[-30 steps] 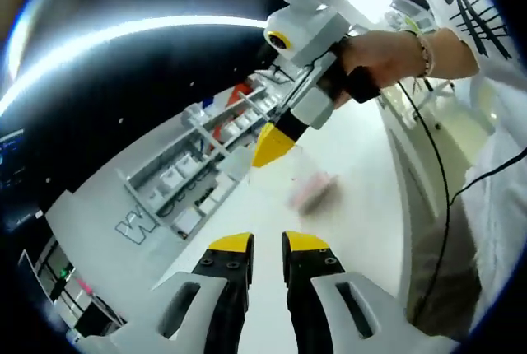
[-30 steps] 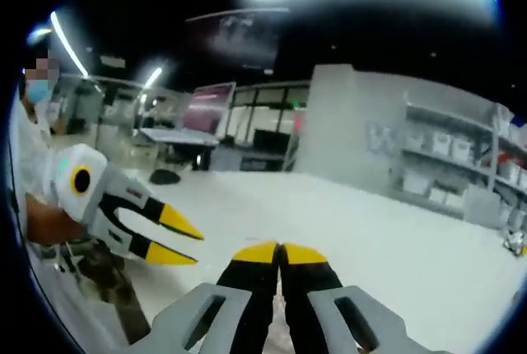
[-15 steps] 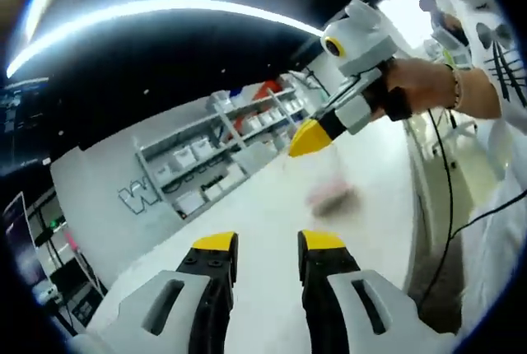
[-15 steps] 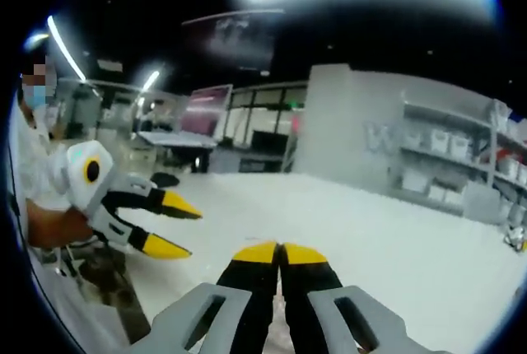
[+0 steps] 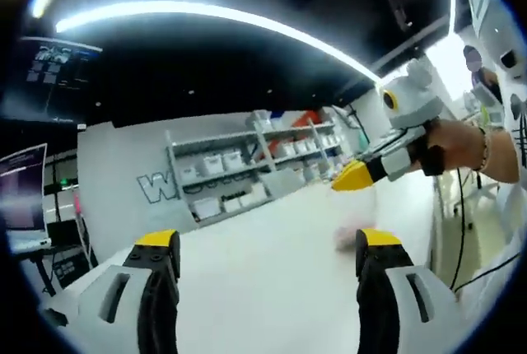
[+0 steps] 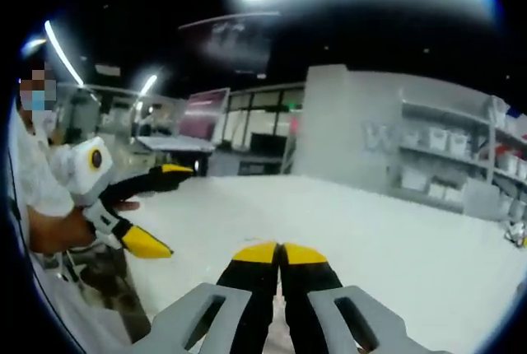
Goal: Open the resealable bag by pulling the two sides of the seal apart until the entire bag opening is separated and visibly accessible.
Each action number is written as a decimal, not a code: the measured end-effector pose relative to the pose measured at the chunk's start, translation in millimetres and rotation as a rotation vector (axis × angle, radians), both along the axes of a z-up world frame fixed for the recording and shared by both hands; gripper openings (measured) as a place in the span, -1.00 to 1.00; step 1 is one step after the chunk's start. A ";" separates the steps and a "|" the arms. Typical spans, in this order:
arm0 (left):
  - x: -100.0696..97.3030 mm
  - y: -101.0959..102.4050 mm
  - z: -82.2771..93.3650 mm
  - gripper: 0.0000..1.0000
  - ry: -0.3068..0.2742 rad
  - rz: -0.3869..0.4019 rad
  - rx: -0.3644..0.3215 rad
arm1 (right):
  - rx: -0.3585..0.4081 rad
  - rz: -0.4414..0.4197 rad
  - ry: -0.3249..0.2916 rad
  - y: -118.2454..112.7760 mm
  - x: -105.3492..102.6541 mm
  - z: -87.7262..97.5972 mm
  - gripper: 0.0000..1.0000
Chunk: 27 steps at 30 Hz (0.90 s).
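In the left gripper view, my right gripper (image 5: 352, 176) comes in from the right, a hand around its handle. It is shut on the top edge of the clear resealable bag (image 5: 347, 237), which hangs blurred below its yellow tips with something pink inside. My left gripper (image 5: 268, 243) is wide open with nothing between its jaws, a short way from the bag. In the right gripper view, my right gripper (image 6: 280, 253) shows its jaws pressed together. The left gripper (image 6: 162, 208) sits open at the left of that view.
A white table (image 5: 263, 288) spreads under both grippers. Shelving with white bins (image 5: 226, 177) stands along a grey wall behind it. A person in a white shirt (image 6: 37, 181) holds the grippers, and a black cable (image 5: 461, 230) hangs by the table's right edge.
My left gripper's jaws have spread from nearly together to wide open, and its view has tilted level. The right gripper stays shut, holding the bag in the same place.
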State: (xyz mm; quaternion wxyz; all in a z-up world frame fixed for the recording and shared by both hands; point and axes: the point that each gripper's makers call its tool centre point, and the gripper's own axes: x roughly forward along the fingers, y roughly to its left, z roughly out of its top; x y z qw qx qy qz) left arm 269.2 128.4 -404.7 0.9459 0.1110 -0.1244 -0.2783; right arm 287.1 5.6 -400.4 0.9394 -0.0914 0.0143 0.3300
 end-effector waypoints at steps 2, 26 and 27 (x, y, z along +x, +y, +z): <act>2.0 2.1 -4.8 0.87 0.038 0.001 -0.020 | 0.003 0.002 0.002 0.1 -0.2 0.4 -1.00; 8.6 22.5 -19.1 1.00 0.109 0.063 -0.025 | 0.129 -0.001 0.013 -11.4 18.7 25.4 -1.00; 9.1 23.7 -19.5 1.00 0.109 0.068 -0.020 | 0.150 0.004 0.017 -10.9 20.8 28.5 -1.00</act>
